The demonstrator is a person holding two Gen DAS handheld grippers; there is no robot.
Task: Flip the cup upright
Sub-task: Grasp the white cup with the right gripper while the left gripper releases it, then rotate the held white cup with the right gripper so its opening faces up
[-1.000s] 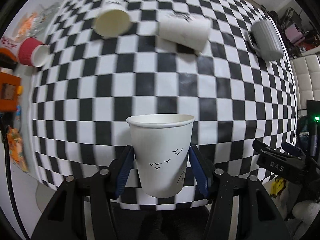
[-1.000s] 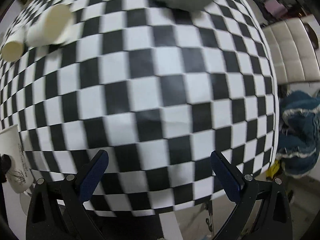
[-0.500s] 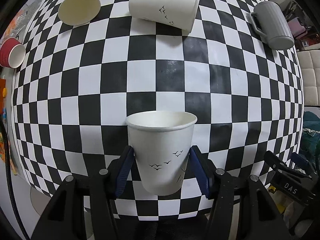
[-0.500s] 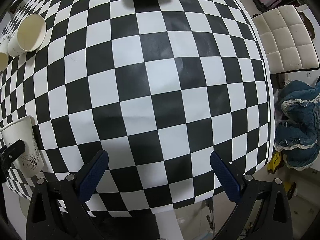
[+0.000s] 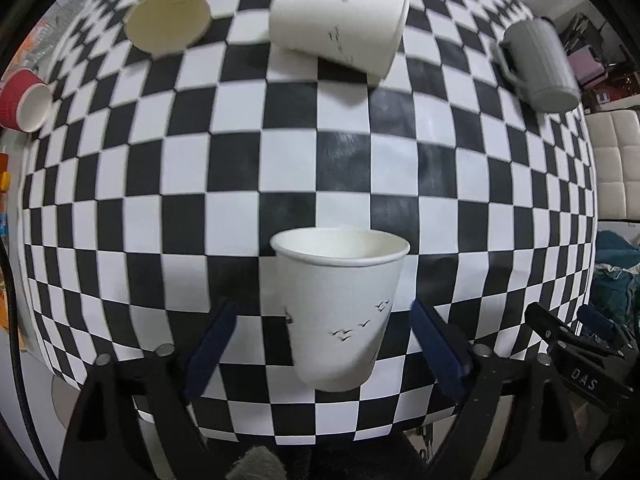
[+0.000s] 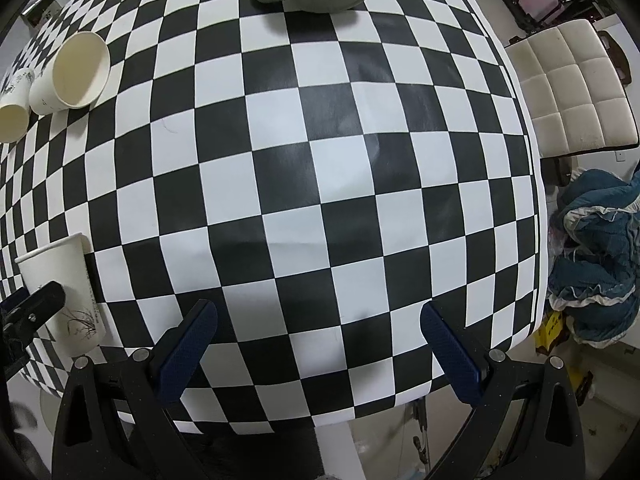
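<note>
A white paper cup with small bird prints (image 5: 340, 308) stands upright on the checkered table (image 5: 240, 168), between the fingers of my left gripper (image 5: 324, 348). The jaws are open, and both blue pads are clear of the cup's sides. The same cup shows at the left edge of the right wrist view (image 6: 66, 292), with the left gripper's finger in front of it. My right gripper (image 6: 316, 344) is open and empty over the table's near edge.
Two white paper cups lie on their sides at the far side (image 5: 170, 16) (image 5: 340, 32). A grey mug (image 5: 536, 68) lies tipped at the far right and a red cup (image 5: 22, 100) at the far left. A white padded chair (image 6: 572, 88) and blue cloth (image 6: 592, 268) are beside the table.
My left gripper has opened: its pads were pressed on the upright cup and now stand apart from it. The view has moved a little closer to the table. My right gripper stays open.
</note>
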